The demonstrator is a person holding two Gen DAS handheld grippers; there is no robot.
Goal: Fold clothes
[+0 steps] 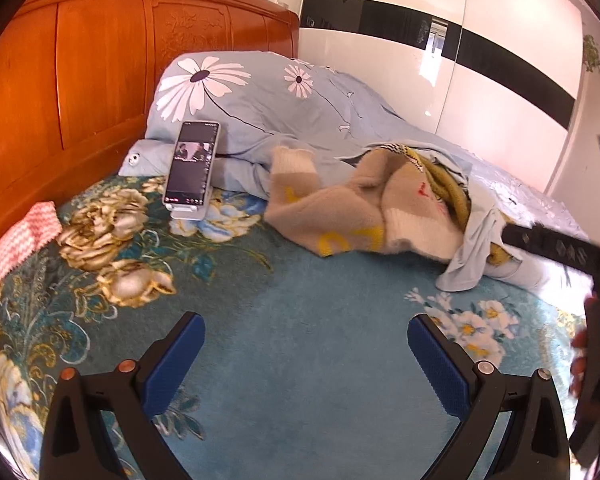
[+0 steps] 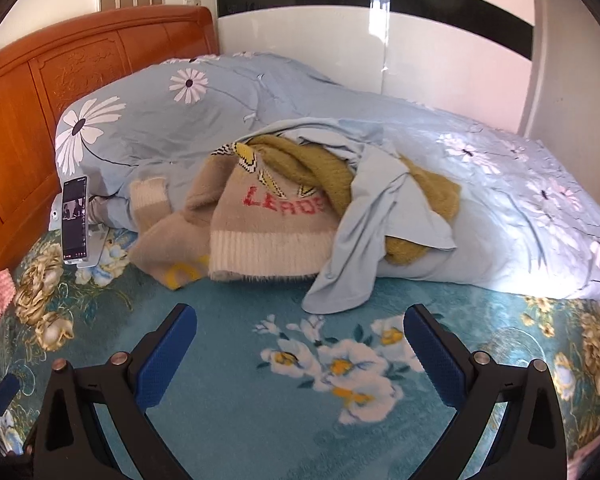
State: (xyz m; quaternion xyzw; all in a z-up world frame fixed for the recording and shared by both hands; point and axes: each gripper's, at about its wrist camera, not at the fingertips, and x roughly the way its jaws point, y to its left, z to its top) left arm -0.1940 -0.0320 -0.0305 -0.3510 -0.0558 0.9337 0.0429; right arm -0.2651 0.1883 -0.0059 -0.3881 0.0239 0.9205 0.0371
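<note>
Covering most of both views, the bed [image 2: 228, 408] wears a teal blanket printed with white and gold flowers. Behind it stands an orange wooden headboard [image 1: 80, 80], and to the right a glossy white wardrobe [image 2: 440, 48] with a black band. A pale blue duvet [image 2: 500, 208] with white daisies lies bunched along the far side of the bed, against the headboard and wardrobe.

The clothes lie in one heap against the near edge of the duvet, partly tucked under its fold. Biggest is a beige sweater [image 2: 260, 216] with a cream ribbed hem, red lettering and yellow marks, crumpled and spilling onto the blanket. A mustard knit [image 2: 320, 168] lies on top of it and behind, and a light blue garment [image 2: 364, 240] drapes over both, its end trailing down to the blanket.

Left of the heap, a phone [image 1: 192, 168] leans upright on a small stand, screen lit, just before the duvet. A pink-and-white cloth [image 1: 24, 236] lies at the left edge near the headboard.

The left tool [image 1: 306, 344] hangs above bare blanket with its blue-padded fingers spread wide, holding nothing, well short of the heap. The right tool [image 2: 300, 336] is likewise spread and empty, above the white flower print, near the trailing end of the blue garment.
</note>
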